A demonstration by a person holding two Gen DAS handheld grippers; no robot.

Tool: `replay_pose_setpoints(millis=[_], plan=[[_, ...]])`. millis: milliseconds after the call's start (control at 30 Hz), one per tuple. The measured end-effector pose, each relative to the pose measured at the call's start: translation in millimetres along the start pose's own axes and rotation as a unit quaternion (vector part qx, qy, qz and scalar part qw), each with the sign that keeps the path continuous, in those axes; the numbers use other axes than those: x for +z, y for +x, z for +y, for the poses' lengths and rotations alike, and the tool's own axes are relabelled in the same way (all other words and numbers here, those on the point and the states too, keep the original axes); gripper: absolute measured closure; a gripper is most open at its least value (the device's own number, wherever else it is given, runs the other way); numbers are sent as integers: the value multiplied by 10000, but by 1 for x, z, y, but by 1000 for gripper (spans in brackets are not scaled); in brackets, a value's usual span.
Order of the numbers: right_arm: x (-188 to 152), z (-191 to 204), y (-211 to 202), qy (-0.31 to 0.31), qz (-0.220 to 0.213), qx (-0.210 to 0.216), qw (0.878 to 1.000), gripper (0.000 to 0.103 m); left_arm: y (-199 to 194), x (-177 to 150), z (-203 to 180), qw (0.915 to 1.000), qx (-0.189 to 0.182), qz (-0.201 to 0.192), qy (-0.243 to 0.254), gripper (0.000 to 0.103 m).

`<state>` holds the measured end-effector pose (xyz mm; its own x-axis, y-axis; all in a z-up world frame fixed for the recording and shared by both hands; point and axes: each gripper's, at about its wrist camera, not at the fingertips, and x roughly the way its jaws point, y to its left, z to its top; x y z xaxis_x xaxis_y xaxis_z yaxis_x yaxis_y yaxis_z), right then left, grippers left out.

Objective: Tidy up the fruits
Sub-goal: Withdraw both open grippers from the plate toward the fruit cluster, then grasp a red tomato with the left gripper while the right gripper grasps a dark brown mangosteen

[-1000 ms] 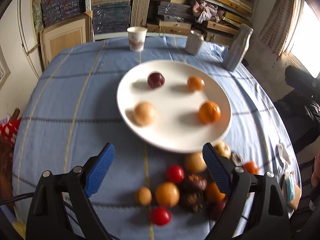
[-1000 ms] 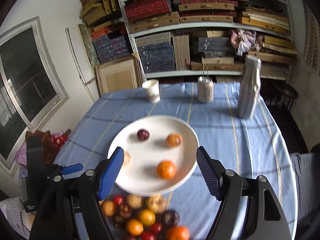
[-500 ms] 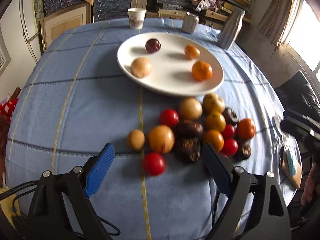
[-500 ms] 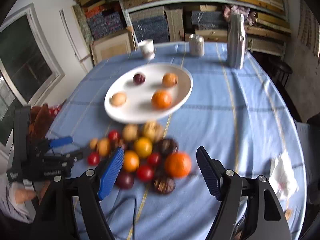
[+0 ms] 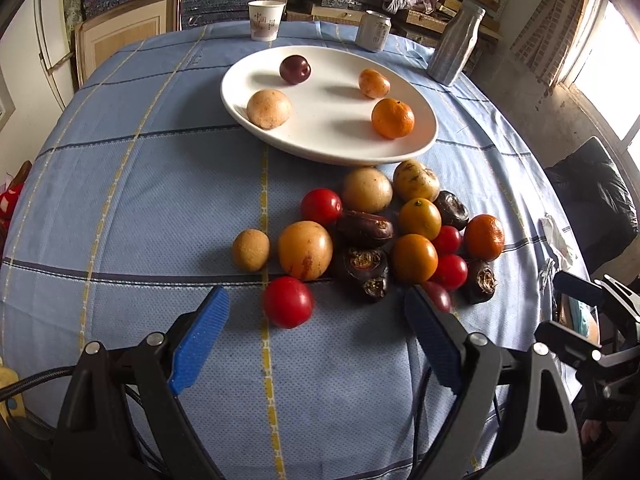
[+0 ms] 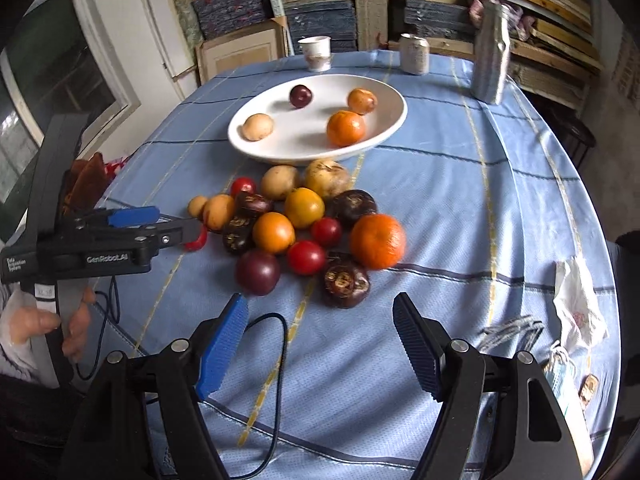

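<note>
Presently, left gripper (image 5: 316, 336) jaws spread wide, empty, low over blue checked tablecloth (image 5: 140, 208), red tomato (image 5: 287, 301) between its fingertips, right gripper (image 6: 320, 332) likewise open and empty, loose fruit pile (image 6: 304, 224) just beside white plate (image 6: 384, 96) holding mandarin (image 6: 346, 128), plum (image 6: 300, 95).

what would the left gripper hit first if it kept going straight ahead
Most likely the red tomato: it lies just past the open left gripper, slightly left of centre between the fingers. Behind it sits the fruit pile. How high the gripper rides is unclear, so it might pass over.
</note>
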<state>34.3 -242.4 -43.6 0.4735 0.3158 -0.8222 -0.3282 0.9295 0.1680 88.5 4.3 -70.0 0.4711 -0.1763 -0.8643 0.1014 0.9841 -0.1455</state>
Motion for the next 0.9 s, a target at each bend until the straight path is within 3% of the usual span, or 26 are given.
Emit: replay_pose_setpoints(millis=[500,733,900], plan=[[-10,-33,-1,463,-39,-99,9989,27,21,1,3,9999,67,144,-46,16],[-14,-43,-2,672,-28,-181,9976,27,25,-1,33,9991,128,95,-385,16],[-15,-40,3,633,67,-170,9978,27,25,-7,45,9986,-38,92,-523,17]])
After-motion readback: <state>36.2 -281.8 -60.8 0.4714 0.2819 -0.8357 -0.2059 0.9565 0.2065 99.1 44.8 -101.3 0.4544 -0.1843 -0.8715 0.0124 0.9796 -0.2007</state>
